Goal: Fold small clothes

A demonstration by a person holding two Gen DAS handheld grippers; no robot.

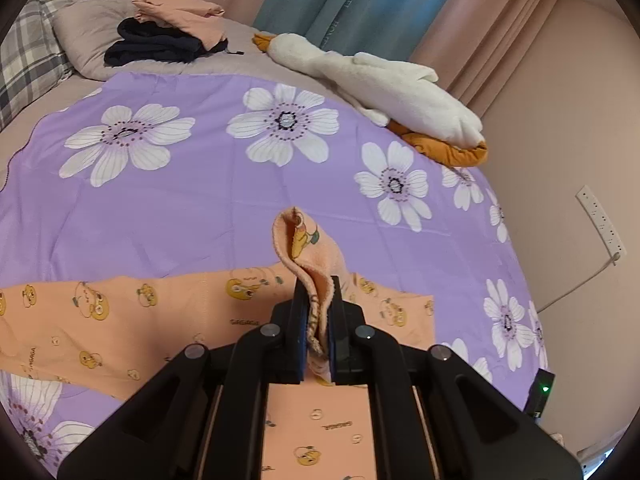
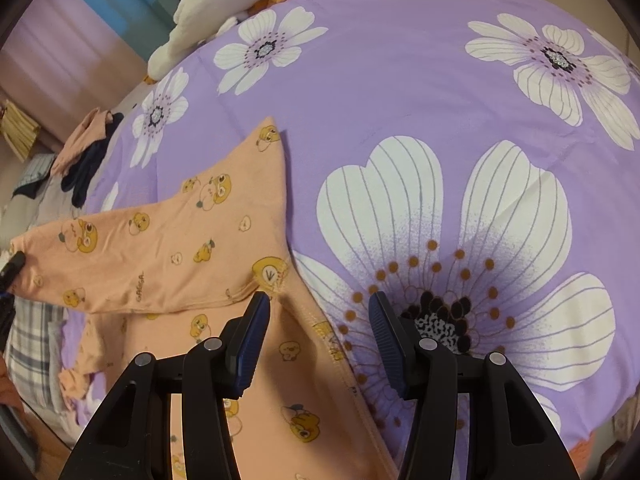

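A small peach garment (image 1: 120, 320) printed with yellow ducks lies on the purple flowered bedspread (image 1: 200, 200). My left gripper (image 1: 318, 320) is shut on a bunched cuff or edge of it, and the pinched fabric (image 1: 304, 240) stands up above the jaws. In the right wrist view the same peach garment (image 2: 160, 248) lies flat with one part folded across. My right gripper (image 2: 320, 312) is open, its jaws either side of the garment's hem near the crotch seam, holding nothing. The left gripper's tip (image 2: 14, 264) shows at the far left edge.
A white and orange plush goose (image 1: 380, 80) lies at the bed's far right edge. Folded peach and dark clothes (image 1: 168, 36) sit on a pillow at the back left. A plaid pillow (image 1: 28, 60) is left. A wall with a power strip (image 1: 600, 220) is right.
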